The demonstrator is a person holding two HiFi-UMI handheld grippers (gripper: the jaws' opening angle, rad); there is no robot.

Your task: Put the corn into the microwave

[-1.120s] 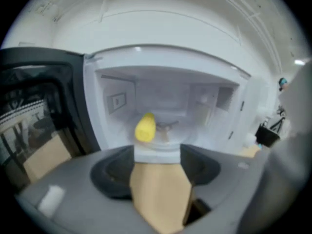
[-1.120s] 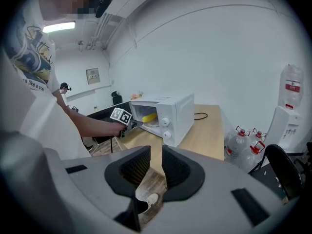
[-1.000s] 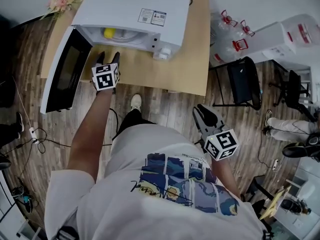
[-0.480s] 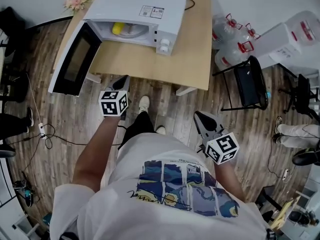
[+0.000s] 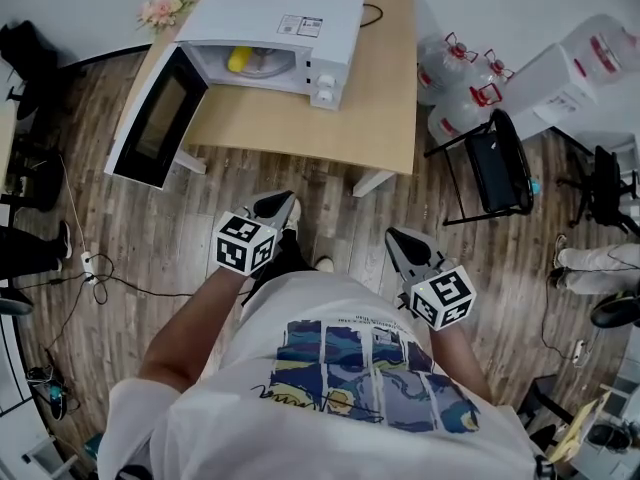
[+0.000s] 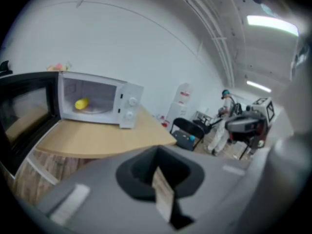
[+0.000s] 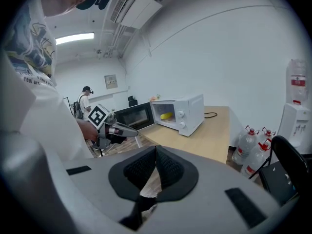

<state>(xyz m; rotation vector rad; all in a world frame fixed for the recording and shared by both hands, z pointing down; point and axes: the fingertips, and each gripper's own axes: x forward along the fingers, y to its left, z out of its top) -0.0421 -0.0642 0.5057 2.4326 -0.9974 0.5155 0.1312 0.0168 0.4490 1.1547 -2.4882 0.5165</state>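
The yellow corn [image 5: 240, 59] lies on the turntable inside the white microwave [image 5: 270, 13], whose door [image 5: 155, 118] hangs wide open to the left. The corn [image 6: 82, 103] also shows in the left gripper view, and in the right gripper view the corn [image 7: 166, 116] sits behind the open door. My left gripper [image 5: 283, 200] is held off the table's near edge, over the wooden floor, shut and empty. My right gripper [image 5: 398, 238] hangs beside it on the right, also shut with nothing in it. Both stand well short of the microwave.
The microwave stands on a light wooden table [image 5: 370, 108] with pink flowers [image 5: 165, 10] at its far left corner. Water bottles [image 5: 455, 78], a white dispenser [image 5: 560, 68] and a black chair [image 5: 495, 163] stand to the right. Cables [image 5: 90, 268] trail on the floor at left.
My left gripper has drawn back from the microwave's mouth to near my body, and its jaws have closed. The right gripper's jaws have closed too. The corn stays inside.
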